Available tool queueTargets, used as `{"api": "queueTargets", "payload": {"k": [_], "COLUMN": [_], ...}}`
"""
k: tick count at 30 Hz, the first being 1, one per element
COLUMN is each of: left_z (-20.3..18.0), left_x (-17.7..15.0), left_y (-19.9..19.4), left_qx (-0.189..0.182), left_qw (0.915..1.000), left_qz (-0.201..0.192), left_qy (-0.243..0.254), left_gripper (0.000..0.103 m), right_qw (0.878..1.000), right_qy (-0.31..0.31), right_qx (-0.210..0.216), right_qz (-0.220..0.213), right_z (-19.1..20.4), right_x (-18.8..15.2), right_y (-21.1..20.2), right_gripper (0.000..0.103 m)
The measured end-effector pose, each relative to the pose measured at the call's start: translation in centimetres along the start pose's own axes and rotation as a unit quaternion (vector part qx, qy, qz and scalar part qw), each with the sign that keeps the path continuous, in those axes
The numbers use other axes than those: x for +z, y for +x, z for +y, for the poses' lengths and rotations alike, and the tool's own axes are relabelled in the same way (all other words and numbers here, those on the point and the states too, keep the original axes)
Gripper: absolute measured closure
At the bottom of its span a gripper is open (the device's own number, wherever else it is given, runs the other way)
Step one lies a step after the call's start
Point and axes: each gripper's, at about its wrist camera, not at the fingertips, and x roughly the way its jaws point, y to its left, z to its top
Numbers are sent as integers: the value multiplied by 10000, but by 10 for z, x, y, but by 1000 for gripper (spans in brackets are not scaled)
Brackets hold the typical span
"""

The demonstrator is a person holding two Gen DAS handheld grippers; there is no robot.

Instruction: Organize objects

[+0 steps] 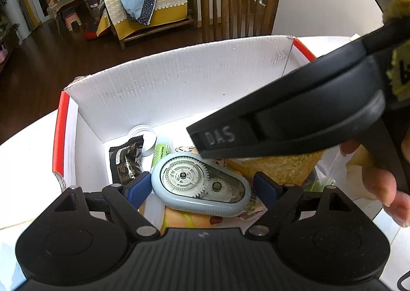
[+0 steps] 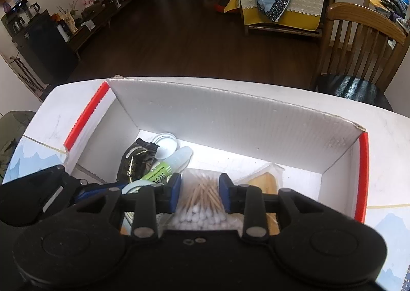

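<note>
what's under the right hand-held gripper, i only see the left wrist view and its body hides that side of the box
Observer: A clear pack of cotton swabs sits between the fingers of the right hand-held gripper; whether the pads press on it I cannot tell.
Operator: which way do the swabs lie
Observer: Their white tips point toward the near side, and the sticks fan out toward the far wall.
Operator: any room right of them
Observer: Yes, the box floor by the right wall shows bare white.

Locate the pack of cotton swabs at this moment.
In the right wrist view the pack of cotton swabs sits inside the white box, between the right claw's blue pads, with the green tube on its left.
</note>
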Motion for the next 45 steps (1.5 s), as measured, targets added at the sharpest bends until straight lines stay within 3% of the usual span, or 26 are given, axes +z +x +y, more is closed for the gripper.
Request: {"api": "queueTargets", "payload": {"k": [10,12,14,16,29,37,45], "left_z": [1,2,3,4,12,-4,-22], "left_x": [-8,-7,-10,-12,-35,-56,-76], "left_y": [-21,-27,-34,-41,-104,-144,-162], "left_qx": [-2,-26,-45,-49,-21,147,83], "left_qw": [9995,9993,9990,9987,9928,9884,9877], "left_qz": [-201,-254,-307,-360,-950,-1397,-1480], "left_qy": [-228,-272,-331,-358,-734,-581,-494], "left_gripper": [17,17,17,17,17,17,17], "right_qw": [9997,9995,9992,9986,9943,9905,9850], "right_qy": [-156,-181,-231,-325,-646,-782,-880], "right_qx": [-68,-31,26,35,283,356,409], "right_qz": [-195,-255,-336,-426,-801,-1071,-1428], "right_z": [-2,-2,-3,-3,-6,-3,3], "right_x": [0,-2,-5,-10,-54,-85,-115], "right_y": [-28,-37,-47,-56,-117,-146,-166], "right_gripper": [63,60,48,48,41,39,23]}}
